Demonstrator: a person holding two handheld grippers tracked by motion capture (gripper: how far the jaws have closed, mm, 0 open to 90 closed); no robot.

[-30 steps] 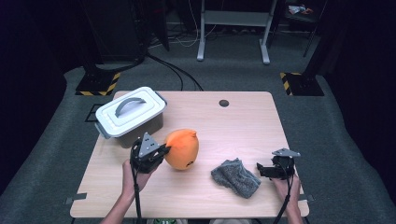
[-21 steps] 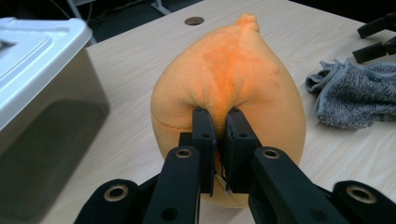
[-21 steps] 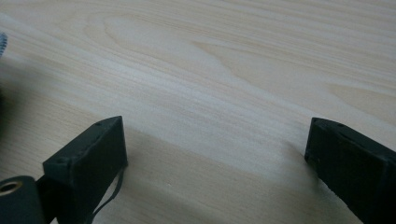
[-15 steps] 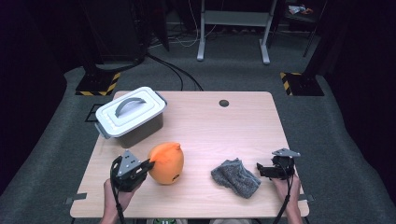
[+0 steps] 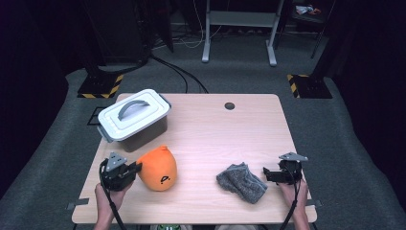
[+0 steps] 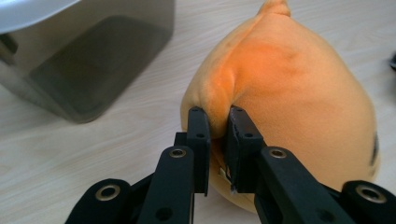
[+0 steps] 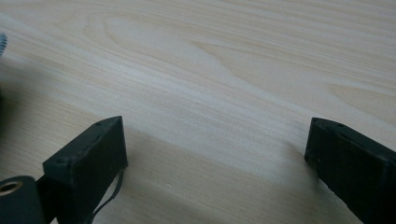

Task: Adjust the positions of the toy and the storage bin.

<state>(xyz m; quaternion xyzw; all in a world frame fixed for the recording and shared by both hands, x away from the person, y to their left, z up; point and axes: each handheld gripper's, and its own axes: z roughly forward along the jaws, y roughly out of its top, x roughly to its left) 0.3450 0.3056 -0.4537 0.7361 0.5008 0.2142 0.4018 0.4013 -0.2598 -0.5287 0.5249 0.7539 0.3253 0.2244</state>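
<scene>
Left gripper point(image 6: 218, 122) clamped; right gripper point(image 7: 215, 154) jaws wide, low.

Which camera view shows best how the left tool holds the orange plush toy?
The left gripper view: the left tool is seen close up, its jaws pinching a fold of the orange plush toy. The high view shows the whole toy lying on the table, but the pinch is too small there. The right gripper view faces bare tabletop.

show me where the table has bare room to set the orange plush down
Widest bare patch: the middle, between the lidded grey box, the table hole and the grey cloth. The far right corner is free too. It is crowded at the near left, around the orange plush and left gripper.
</scene>
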